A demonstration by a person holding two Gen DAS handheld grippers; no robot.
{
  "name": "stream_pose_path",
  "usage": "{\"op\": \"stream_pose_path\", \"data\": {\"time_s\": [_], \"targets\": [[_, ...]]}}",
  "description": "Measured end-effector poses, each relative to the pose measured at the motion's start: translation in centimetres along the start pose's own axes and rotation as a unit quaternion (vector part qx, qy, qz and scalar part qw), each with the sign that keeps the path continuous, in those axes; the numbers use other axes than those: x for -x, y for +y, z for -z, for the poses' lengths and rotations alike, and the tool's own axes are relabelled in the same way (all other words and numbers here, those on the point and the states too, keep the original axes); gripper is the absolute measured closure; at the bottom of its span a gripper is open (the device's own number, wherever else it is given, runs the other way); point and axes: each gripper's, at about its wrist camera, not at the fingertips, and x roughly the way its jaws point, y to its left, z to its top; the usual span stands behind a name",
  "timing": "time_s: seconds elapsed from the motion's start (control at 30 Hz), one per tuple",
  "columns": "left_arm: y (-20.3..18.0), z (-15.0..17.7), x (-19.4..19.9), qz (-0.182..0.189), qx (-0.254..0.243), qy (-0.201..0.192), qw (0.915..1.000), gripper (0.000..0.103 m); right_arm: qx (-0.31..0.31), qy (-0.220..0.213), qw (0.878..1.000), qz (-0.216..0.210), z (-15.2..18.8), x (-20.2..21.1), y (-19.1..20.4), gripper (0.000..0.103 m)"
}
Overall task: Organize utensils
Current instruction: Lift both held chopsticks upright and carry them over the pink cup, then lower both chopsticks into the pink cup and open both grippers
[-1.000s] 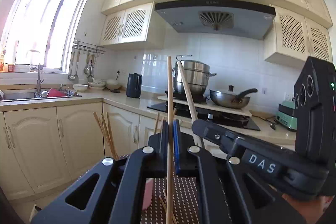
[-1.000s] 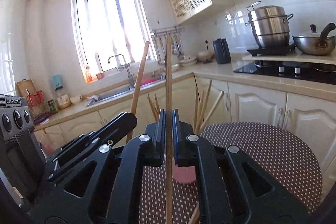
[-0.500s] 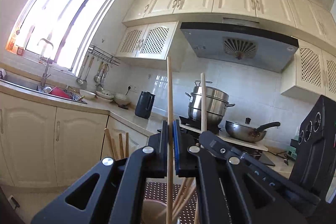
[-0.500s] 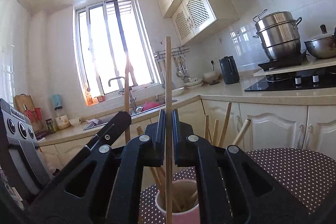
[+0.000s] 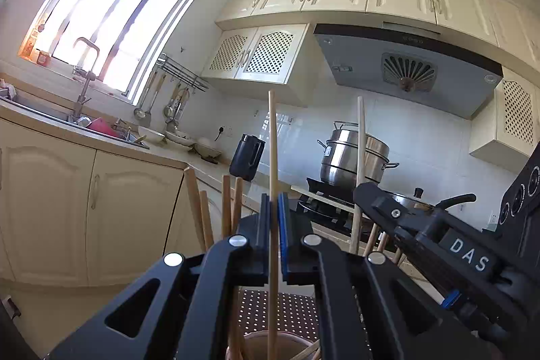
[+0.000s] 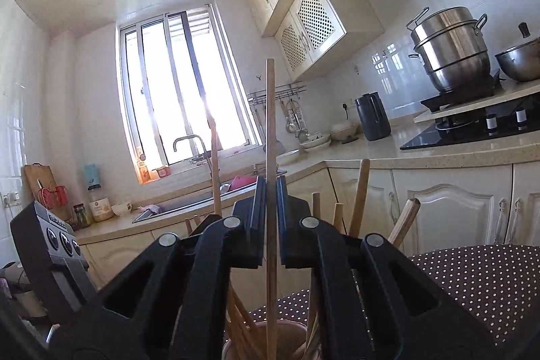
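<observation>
- Left wrist view: the left tongs point(image 5: 274, 208) are clamped on one upright chopstick point(image 5: 272, 157), its lower end dropping into the cup point(image 5: 287, 338) right below.
- Count the loose sticks behind the tongs: four tips on the left point(image 5: 216, 208) poke up, and a few more lean out low on the right, too hidden to number.
- The right tongs point(image 5: 362, 191) cut in from the right, gripping a second chopstick point(image 5: 360, 140) that stands straight up.
- The cup sits on a dotted stool point(image 5: 287, 309).
- Behind: one black kettle point(image 5: 247, 156), one stacked steel pot point(image 5: 351, 159) and one pan point(image 5: 435, 199) on the stove.

- Right wrist view: the right tongs point(image 6: 268, 191) are closed tight on one vertical chopstick point(image 6: 270, 123), its bottom end inside the cup point(image 6: 290, 334).
- Four stick ends point(image 6: 357, 198) rise to the right of the tongs, and several more cross inside the cup.
- At left, the left tongs point(image 6: 207, 220) hold the other chopstick point(image 6: 213, 157) upright just beside.
- The brown dotted stool point(image 6: 472, 279) spreads out on the right.
- One kettle point(image 6: 371, 117) is on the counter point(image 6: 388, 154).
</observation>
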Motion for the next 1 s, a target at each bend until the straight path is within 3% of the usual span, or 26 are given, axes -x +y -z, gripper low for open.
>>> {"op": "stream_pose_path", "data": {"time_s": [0.27, 0.57, 0.77, 0.9, 0.93, 1.0], "targets": [[-0.8, 0.7, 0.2, -0.009, -0.020, 0.030, 0.9993, 0.098, 0.009, 0.021, 1.000, -0.002, 1.2, 0.6, 0.2, 0.096], [-1.3, 1.3, 3.1, -0.013, -0.042, 0.059, 0.9973, 0.098, 0.025, 0.056, 0.998, 0.003, 2.2, 3.1, 1.1, 0.096], [-1.6, 2.5, 4.4, -0.020, -0.059, 0.097, 0.9933, 0.098, 0.051, 0.099, 0.994, 0.017, 4.2, 4.4, 1.7, 0.096], [-1.4, 3.4, 4.2, -0.030, -0.059, 0.149, 0.9866, 0.097, 0.055, 0.129, 0.990, 0.032, 5.4, 4.5, 1.8, 0.096], [-1.3, 3.5, 4.3, -0.031, -0.057, 0.158, 0.9853, 0.095, 0.054, 0.134, 0.989, 0.036, 5.6, 4.5, 1.9, 0.096], [-1.2, 3.4, 4.7, -0.038, -0.057, 0.165, 0.9838, 0.080, 0.052, 0.134, 0.989, 0.040, 5.4, 5.0, 2.1, 0.095]]}}
